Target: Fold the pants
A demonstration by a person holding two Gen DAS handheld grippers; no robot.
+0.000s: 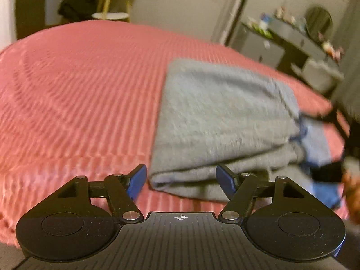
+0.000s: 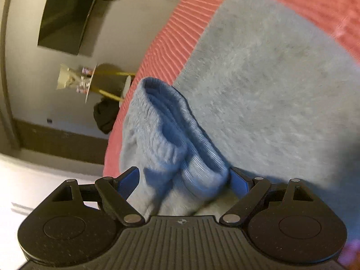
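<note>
Grey fleece pants [image 1: 220, 117] lie folded on a pink ribbed bedspread [image 1: 78, 94], with a blue ribbed cuff [image 1: 315, 144] at the right end. My left gripper [image 1: 181, 181] is open and empty, just in front of the fold's near edge. In the right wrist view the pants [image 2: 265, 85] fill the right side. The blue ribbed cuff [image 2: 180, 148] sits bunched between the wide-spread blue pads of my right gripper [image 2: 183, 181]. The view is tilted. Both views are blurred.
Past the bed stand a small round side table with yellow legs [image 1: 112, 6] and a dark bundle [image 1: 76, 5] at the far left. A dark dresser with small items [image 1: 288, 36] is at the right. A dark wall-mounted screen [image 2: 67, 15] shows in the right wrist view.
</note>
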